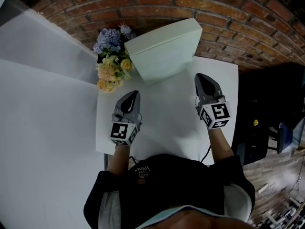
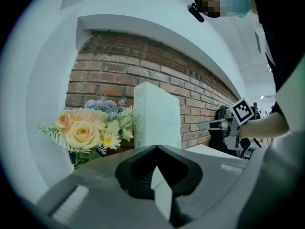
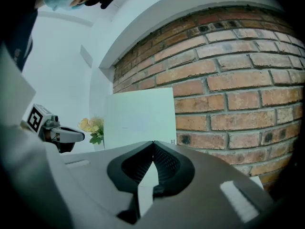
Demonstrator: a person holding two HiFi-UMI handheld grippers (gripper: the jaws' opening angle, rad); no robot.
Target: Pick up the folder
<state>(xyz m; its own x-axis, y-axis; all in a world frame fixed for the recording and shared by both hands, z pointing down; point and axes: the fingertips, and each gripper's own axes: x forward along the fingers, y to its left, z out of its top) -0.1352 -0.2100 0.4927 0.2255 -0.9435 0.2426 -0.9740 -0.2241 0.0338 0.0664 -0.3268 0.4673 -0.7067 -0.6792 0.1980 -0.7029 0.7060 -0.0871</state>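
Folder (image 1: 164, 51) stood upright ahead of and between claws, backed by brick wall (image 1: 228, 8); flanks presumably left reachable. Left claw (image 1: 134, 94), right claw (image 1: 200, 76) closed on nothing, held short of it.

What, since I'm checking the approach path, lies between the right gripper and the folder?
Nothing: in the head view only bare white table separates the right gripper from the upright folder.

Red brick wall (image 1: 228, 8) standing behind a white table (image 1: 167, 123), white boards (image 1: 43, 118) lying left, maybe wooden floor (image 1: 280, 174) showing right
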